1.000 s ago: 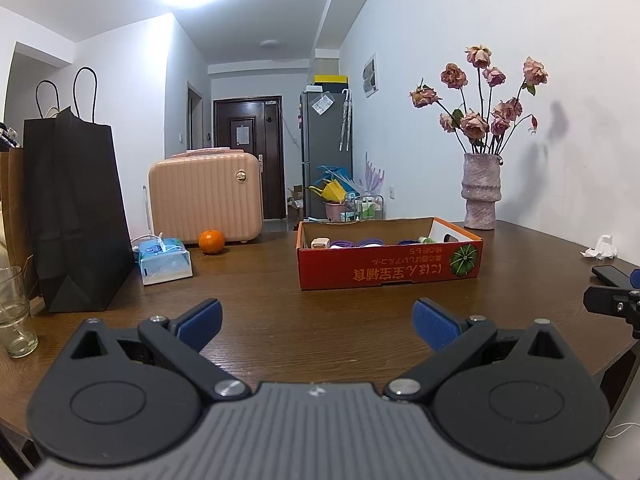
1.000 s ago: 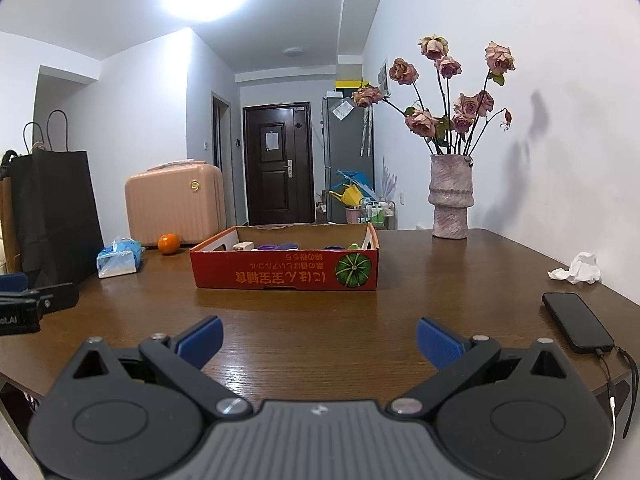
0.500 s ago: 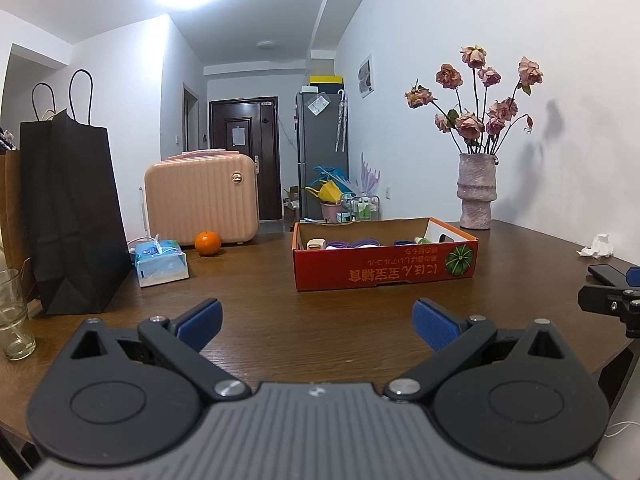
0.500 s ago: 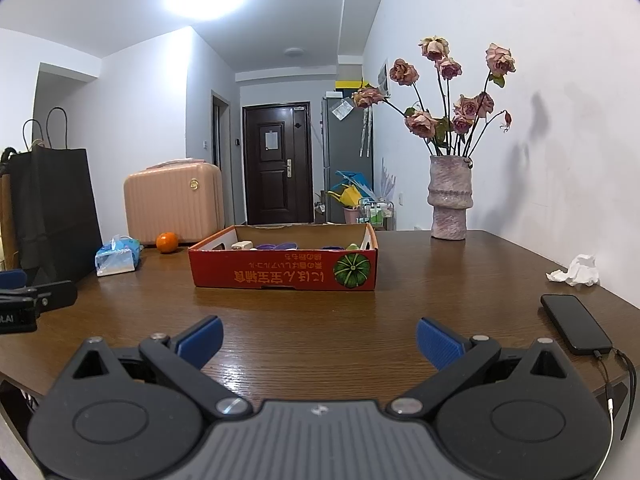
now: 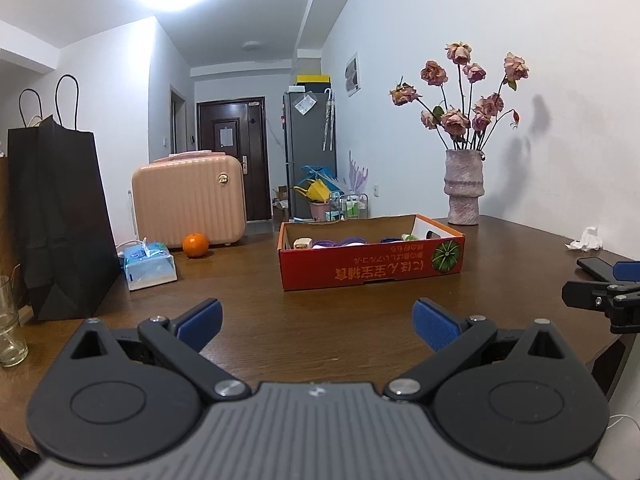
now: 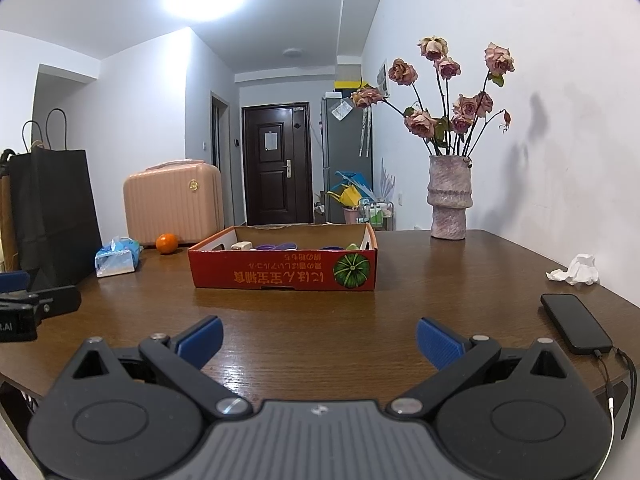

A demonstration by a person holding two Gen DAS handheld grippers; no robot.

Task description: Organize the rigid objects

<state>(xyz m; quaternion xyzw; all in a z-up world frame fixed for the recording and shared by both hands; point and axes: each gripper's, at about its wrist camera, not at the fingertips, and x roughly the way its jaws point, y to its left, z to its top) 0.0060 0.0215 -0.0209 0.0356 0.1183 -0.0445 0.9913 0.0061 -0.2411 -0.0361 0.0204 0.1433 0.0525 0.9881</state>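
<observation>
A red cardboard box (image 5: 372, 270) (image 6: 284, 272) sits mid-table with small items inside: a white block, purple rings and a green piece, mostly hidden by its front wall. My left gripper (image 5: 316, 322) hovers low over the near table edge, open and empty, well short of the box. My right gripper (image 6: 318, 338) is likewise open and empty, facing the box from the near side. The right gripper also shows at the right edge of the left wrist view, and the left gripper at the left edge of the right wrist view.
On the wooden table (image 6: 320, 316) stand a black paper bag (image 5: 60, 220), a tissue pack (image 5: 150, 266), an orange (image 5: 196, 245), a pink case (image 5: 188, 200), a vase of roses (image 6: 449, 200), a crumpled tissue (image 6: 576, 272), a corded phone (image 6: 576, 322) and a glass (image 5: 10, 324).
Both views have shifted only slightly; the left view drifted a little so the box sits marginally further left. Both grippers stay open and empty.
</observation>
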